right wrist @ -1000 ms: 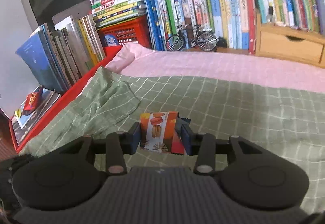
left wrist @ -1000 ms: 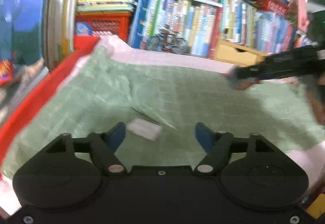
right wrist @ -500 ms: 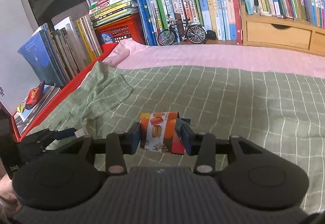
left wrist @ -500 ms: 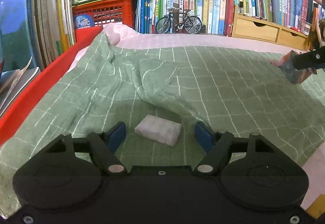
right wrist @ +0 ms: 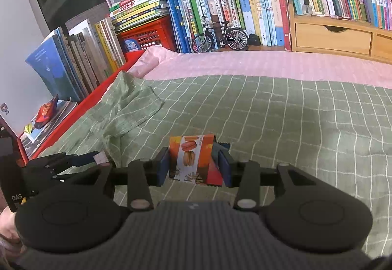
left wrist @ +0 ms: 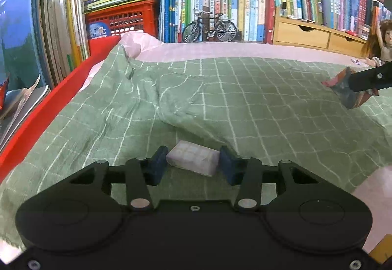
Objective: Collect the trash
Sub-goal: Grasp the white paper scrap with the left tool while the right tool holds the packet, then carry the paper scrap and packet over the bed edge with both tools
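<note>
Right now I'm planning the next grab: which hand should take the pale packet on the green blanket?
Left. Its tongs already straddle the pale packet and are closing; the right tongs are full, clamped on a macaron wrapper.

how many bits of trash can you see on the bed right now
2. A pale wrapped packet lies on the green checked blanket between the closing left gripper jaws. An orange macaron wrapper is clamped in the right gripper. More may hide in folds.

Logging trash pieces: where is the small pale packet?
Left wrist view, low centre: small pale packet lies on the green checked blanket, between the closing left tongs.
</note>
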